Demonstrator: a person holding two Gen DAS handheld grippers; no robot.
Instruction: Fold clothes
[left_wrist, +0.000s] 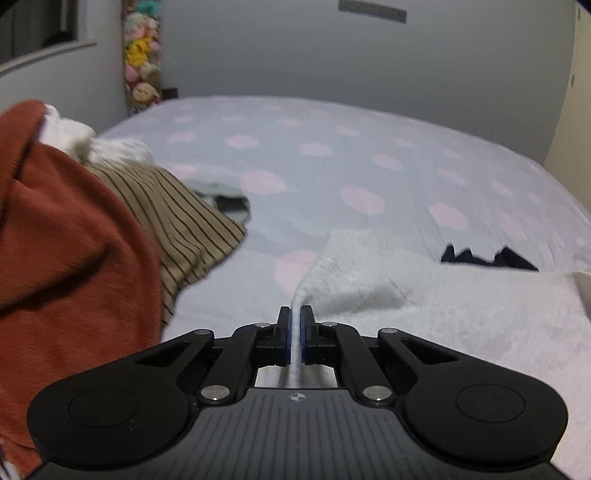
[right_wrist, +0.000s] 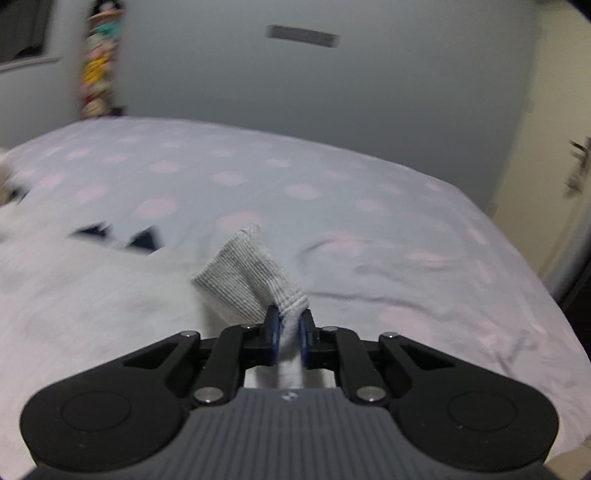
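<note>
The left gripper (left_wrist: 296, 314) is closed on a thin pinch of a white fleecy garment (left_wrist: 424, 306); the blue pads (left_wrist: 305, 332) are seen pressed narrowly against the cloth, which runs back between them toward the camera. From that pinch the garment fans forward and to the right across the bed sheet (left_wrist: 332, 155), grey with pink spots. The right gripper (right_wrist: 289, 319) is likewise clamped, on a ribbed grey cuff (right_wrist: 243, 277) that is judged to belong to the same garment; the cuff stands up and leans left ahead of the fingers, while the white body (right_wrist: 92, 295) lies to that gripper's left.

The governing relation is noted as follows: the bulk of the garment lies between the two grippers, with its long axis running roughly from one grip to the other, so neither hand is clearly nearer the middle. A dark patch (left_wrist: 487, 256) is visible at the garment's far edge; whether it is a printed mark or a separate item cannot be determined, as the right view is blurred.

An unfolded heap is recorded at the left: a rust-red garment (left_wrist: 66, 240) over a tan striped garment (left_wrist: 184, 221).

The fold is judged not yet made.
</note>
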